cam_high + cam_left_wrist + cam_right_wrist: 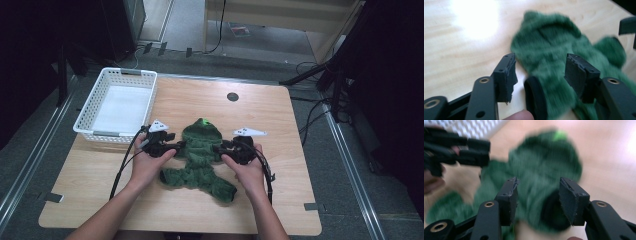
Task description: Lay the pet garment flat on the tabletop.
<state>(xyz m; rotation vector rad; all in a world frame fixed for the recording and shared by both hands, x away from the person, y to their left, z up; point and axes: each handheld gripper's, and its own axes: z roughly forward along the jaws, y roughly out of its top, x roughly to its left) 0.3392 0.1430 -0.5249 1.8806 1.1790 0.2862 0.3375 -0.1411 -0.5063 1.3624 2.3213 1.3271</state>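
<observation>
It looks like a lab or recording studio: a wooden table [260,107] at centre, metal floor rails [350,155] either side, cables and dark stands [345,70] upper right.

The garment [200,157] is dark green and fuzzy, with one bright lime-green spot at its far end. The basket [89,107] is white with a lattice wall. The table [260,120] is pale wood grain with a small dark disc [232,96]. Both grippers' jaws are black.
</observation>
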